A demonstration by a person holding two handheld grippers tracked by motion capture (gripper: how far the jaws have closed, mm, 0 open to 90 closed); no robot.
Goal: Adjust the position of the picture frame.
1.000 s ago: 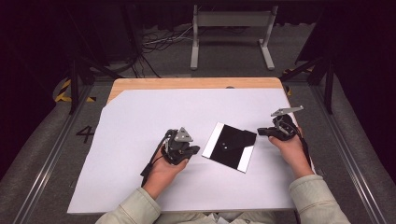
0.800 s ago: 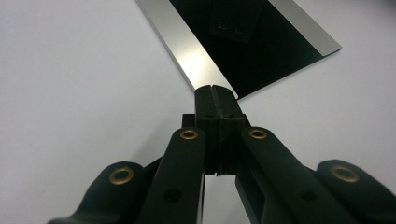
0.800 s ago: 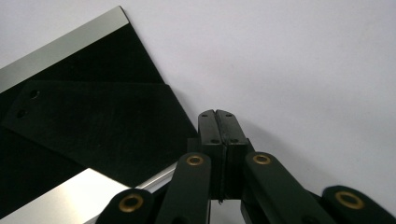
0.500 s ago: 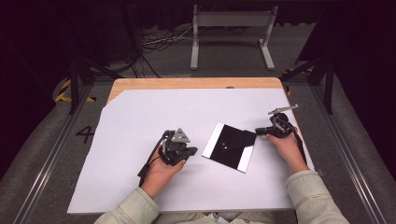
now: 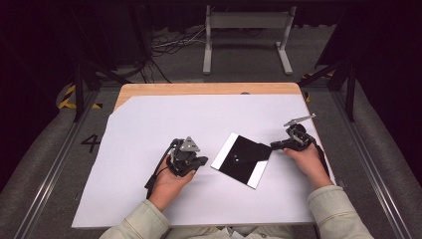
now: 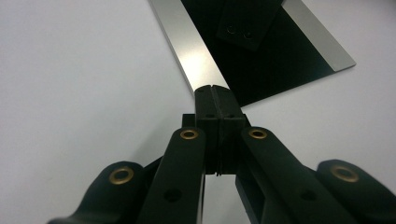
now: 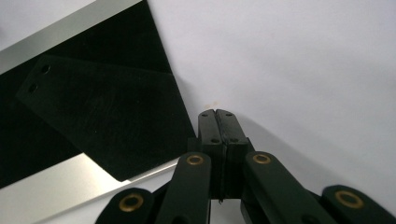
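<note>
A black square plate (image 5: 238,167) with a silvery strip (image 5: 223,151) along two opposite sides lies flat on the white sheet (image 5: 149,124). A smaller black card (image 5: 254,150) with two small holes rests on top of it, reaching toward its right corner. My left gripper (image 5: 203,160) lies just left of the plate, shut, with its tips (image 6: 211,88) at the edge of the near silvery strip (image 6: 189,49). My right gripper (image 5: 273,145) is shut and empty, its tips (image 7: 216,113) on the sheet beside the black card (image 7: 102,107).
The white sheet covers most of a wooden table (image 5: 199,88). Behind the table a grey metal stand (image 5: 246,22) and cables (image 5: 169,45) sit on the floor. Metal rails run along both sides, with a painted 4 (image 5: 91,143) at the left.
My right gripper has shifted a little to the left, closer to the plate's right corner. The left gripper and the plate have stayed put.
</note>
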